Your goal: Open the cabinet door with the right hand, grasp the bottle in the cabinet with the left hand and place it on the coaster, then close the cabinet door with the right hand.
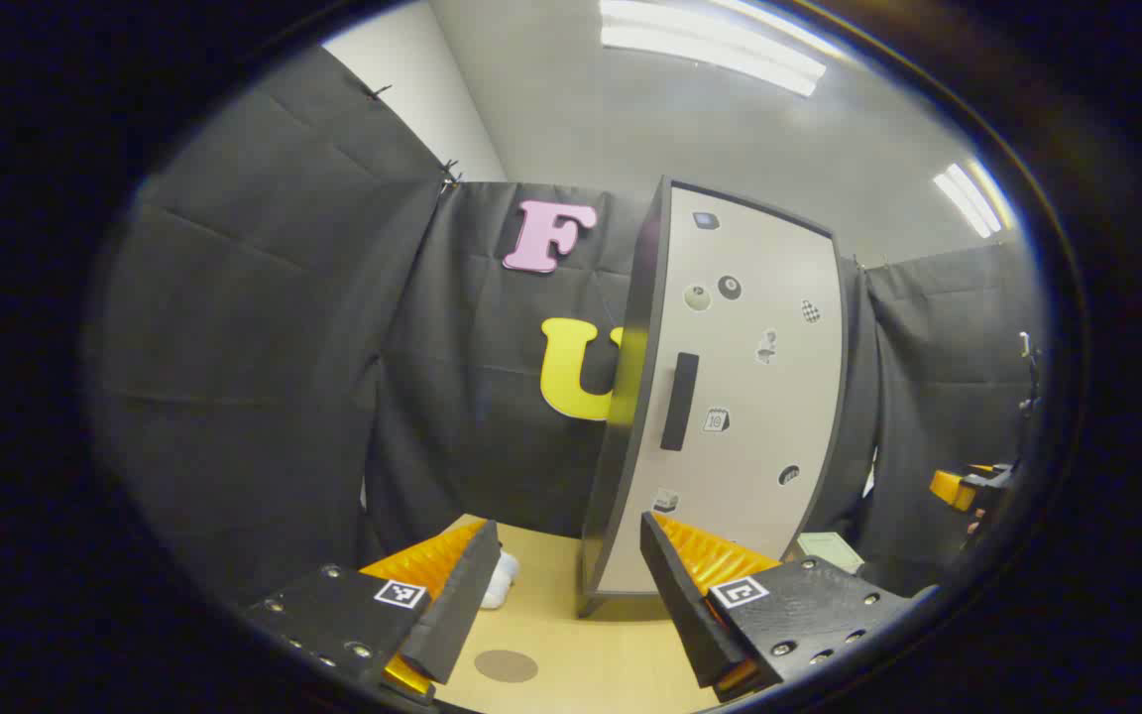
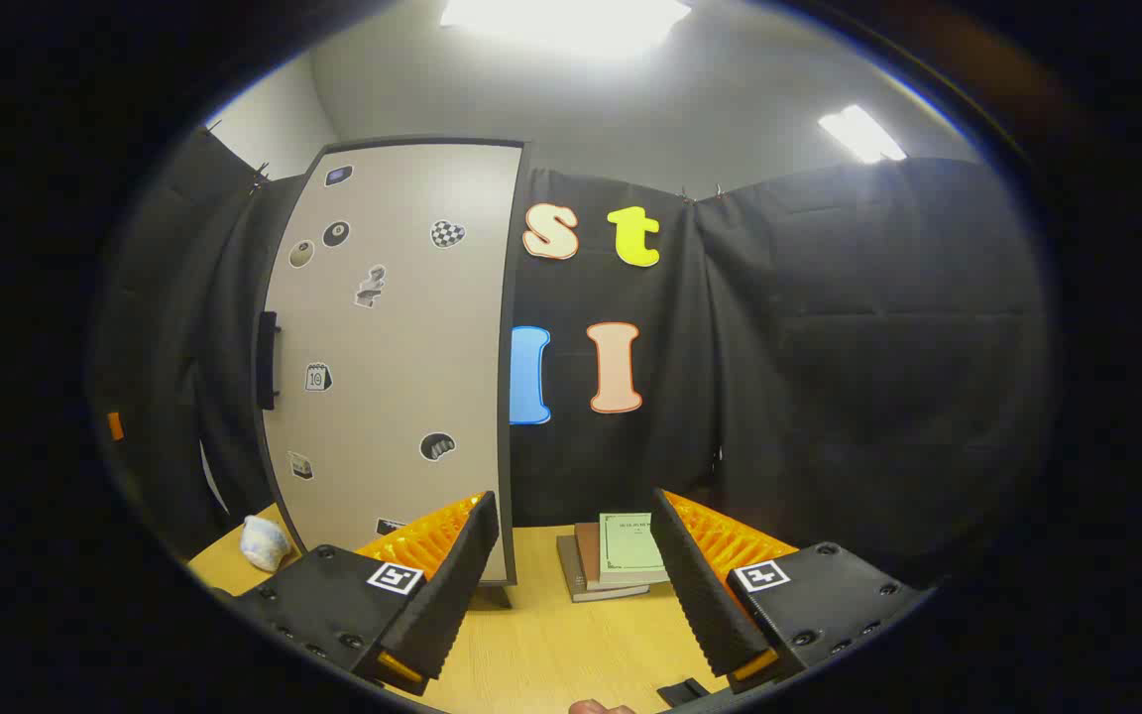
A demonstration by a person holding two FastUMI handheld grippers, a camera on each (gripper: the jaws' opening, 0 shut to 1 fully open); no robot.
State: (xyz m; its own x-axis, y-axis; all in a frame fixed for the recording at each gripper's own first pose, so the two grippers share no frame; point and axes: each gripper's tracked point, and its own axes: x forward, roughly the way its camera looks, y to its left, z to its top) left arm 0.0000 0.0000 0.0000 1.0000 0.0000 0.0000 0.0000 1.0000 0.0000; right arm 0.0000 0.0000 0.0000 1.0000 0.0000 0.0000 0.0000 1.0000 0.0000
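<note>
Cabinet (image 2: 398, 347) stands shut on the table (image 2: 551, 635), its one dark handle (image 2: 267, 359) on the door's left edge, so we judge the first step, opening, not yet begun. We cannot see the bottle; presumably it waits behind the door. Our right hand-held gripper (image 2: 576, 585) hangs wide open and empty, off to the right of the door. Our left hand-held gripper (image 1: 566, 605) is likewise wide open and empty, facing the door. Next, the right must cross to the handle and close on it. We count one cabinet, one coaster (image 1: 506, 665) between the left fingers, one white lump (image 2: 264, 543), and a stack of books (image 2: 616, 555), seemingly three.
</note>
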